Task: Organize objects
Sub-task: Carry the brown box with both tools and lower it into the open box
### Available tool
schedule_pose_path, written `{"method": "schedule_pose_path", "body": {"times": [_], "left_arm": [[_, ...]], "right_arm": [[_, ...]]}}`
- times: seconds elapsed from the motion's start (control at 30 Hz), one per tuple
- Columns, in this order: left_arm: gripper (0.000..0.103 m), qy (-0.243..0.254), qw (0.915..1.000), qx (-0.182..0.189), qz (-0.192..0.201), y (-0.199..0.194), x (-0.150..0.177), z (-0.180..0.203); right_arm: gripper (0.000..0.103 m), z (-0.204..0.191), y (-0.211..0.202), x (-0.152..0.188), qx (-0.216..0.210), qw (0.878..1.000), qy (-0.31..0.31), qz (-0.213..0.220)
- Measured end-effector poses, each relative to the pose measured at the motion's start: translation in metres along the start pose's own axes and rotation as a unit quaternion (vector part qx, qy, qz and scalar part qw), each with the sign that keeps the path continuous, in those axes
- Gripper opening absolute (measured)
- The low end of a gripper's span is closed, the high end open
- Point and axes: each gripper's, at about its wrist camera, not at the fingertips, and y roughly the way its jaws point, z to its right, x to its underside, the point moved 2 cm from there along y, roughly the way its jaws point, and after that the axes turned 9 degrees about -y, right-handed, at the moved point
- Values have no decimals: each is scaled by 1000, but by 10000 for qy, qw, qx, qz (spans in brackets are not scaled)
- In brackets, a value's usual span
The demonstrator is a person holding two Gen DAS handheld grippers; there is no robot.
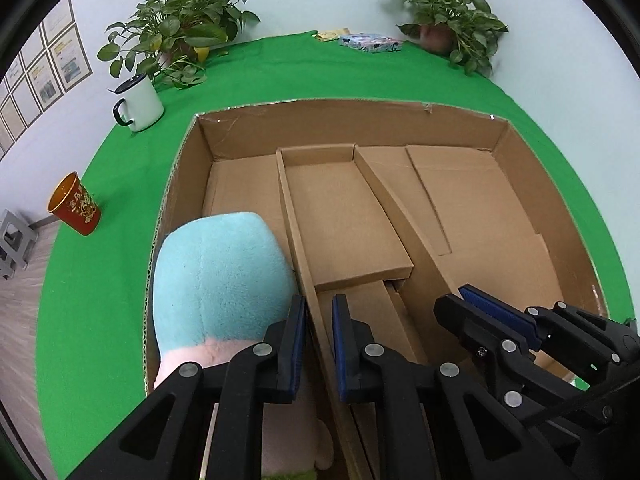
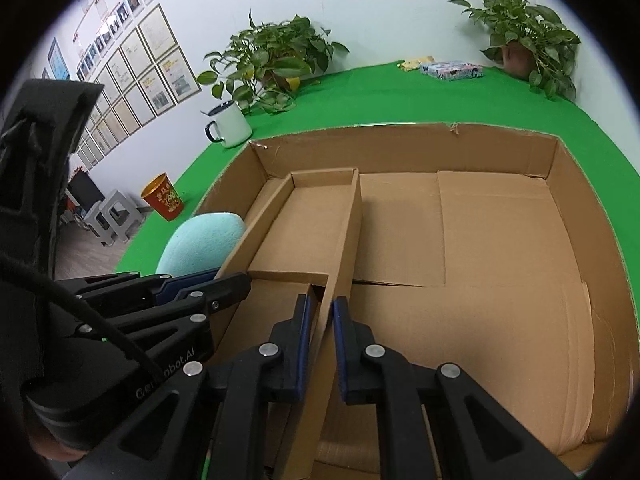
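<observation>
The small cardboard tray's [image 1: 344,216] left wall is pinched by the left tool [image 1: 318,344]; its right wall is pinched by the right tool [image 2: 320,344].

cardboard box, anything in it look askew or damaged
Yes. The inner divider tray sits skewed inside the cardboard box, not square to its walls. The box's far rim has small tears.

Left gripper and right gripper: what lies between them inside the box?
In both wrist views, left gripper and right gripper each clamp one wall of the shallow brown cardboard insert tray; its floor lies between.
</observation>
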Motion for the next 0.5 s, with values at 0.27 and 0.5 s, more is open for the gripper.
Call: {"method": "schedule_pose_path", "body": {"times": [0.27, 0.5], "left_arm": [[10, 20, 9995, 320, -83, -8, 18, -8], [11, 25, 9988, 331, 347, -46, 31, -17]], "right_arm": [[9, 2, 25, 22, -44, 9991, 45, -426], [17, -4, 19, 22, -60, 9989, -82, -451]]}}
